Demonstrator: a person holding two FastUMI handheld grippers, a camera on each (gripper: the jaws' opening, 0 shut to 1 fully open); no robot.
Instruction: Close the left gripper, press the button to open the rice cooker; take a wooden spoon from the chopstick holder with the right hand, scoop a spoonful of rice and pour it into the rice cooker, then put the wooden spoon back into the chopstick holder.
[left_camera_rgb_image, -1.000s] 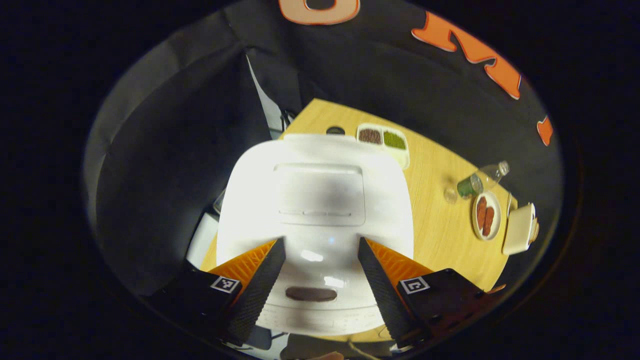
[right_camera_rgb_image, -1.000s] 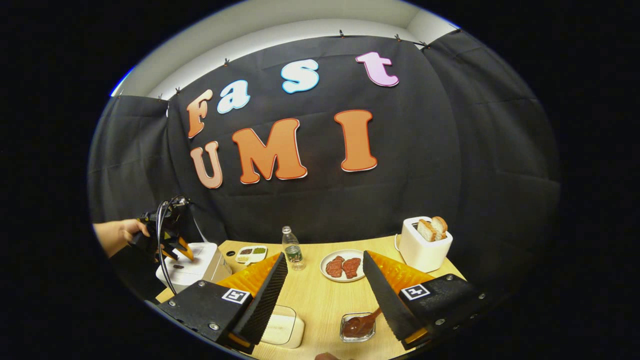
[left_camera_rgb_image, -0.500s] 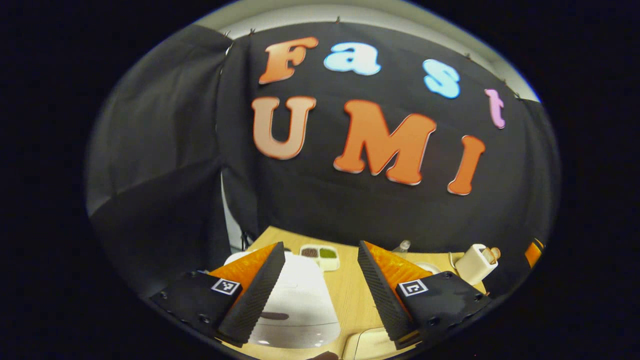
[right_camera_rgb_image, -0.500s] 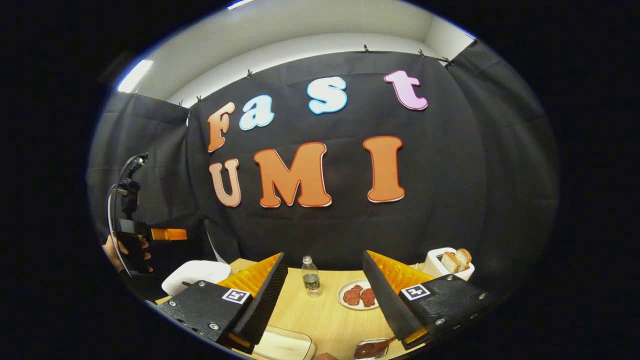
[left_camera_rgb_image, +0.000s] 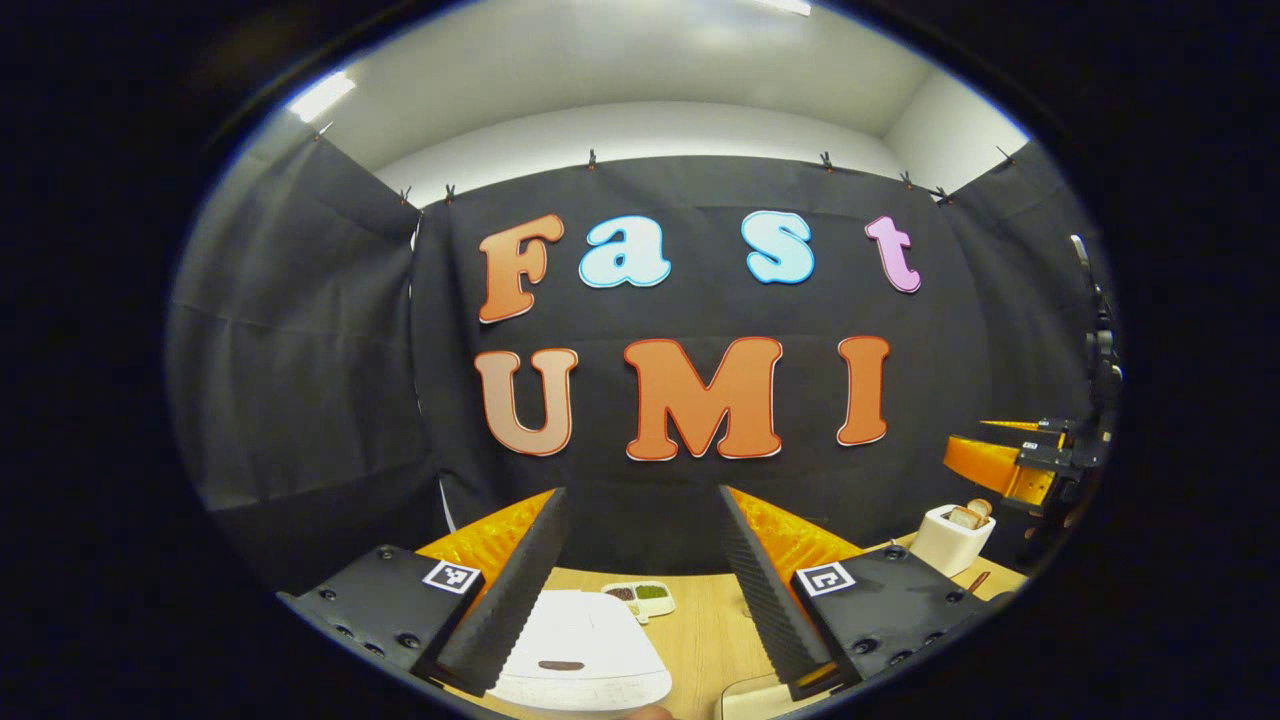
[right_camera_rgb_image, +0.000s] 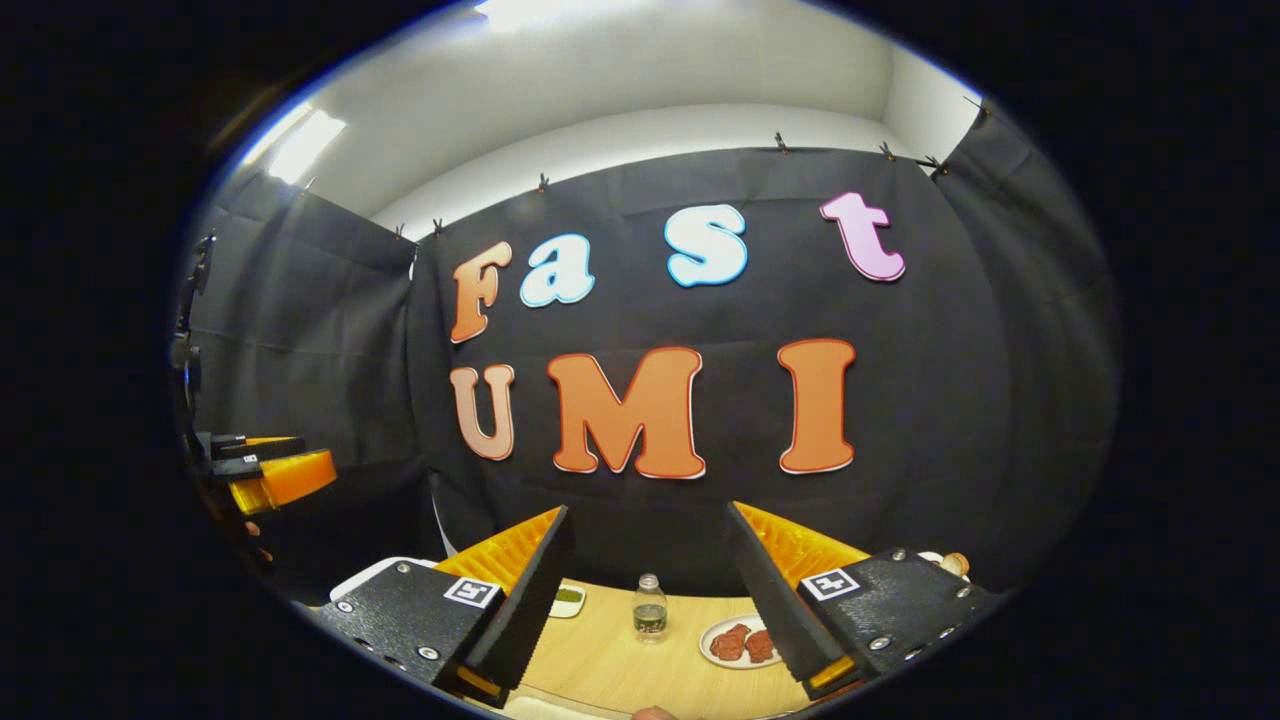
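Note:
My left gripper (left_camera_rgb_image: 640, 492) is open with nothing between its fingers, held high and level, facing the booth wall. Low in the left gripper view, behind its left finger, sits the white rice cooker (left_camera_rgb_image: 585, 660), lid down, with a dark oval button (left_camera_rgb_image: 560, 665) on its front. My right gripper (right_camera_rgb_image: 648, 508) is also open and holds nothing, raised above the wooden table (right_camera_rgb_image: 600, 655). In the right gripper view the left gripper (right_camera_rgb_image: 270, 475) hangs at the far left, with a corner of the rice cooker (right_camera_rgb_image: 365, 577) below it. The left gripper view has the right gripper (left_camera_rgb_image: 1005, 465) at its far right.
A divided dish (left_camera_rgb_image: 640, 597) of dark and green grains lies behind the cooker. A white toaster (left_camera_rgb_image: 955, 535) with bread stands at the table's right. A small bottle (right_camera_rgb_image: 650, 607) and a plate (right_camera_rgb_image: 712, 630) of red meat pieces sit mid-table.
Both grippers have risen and tilted up toward the wall. The left one has left its place right above the cooker lid; both stay open.

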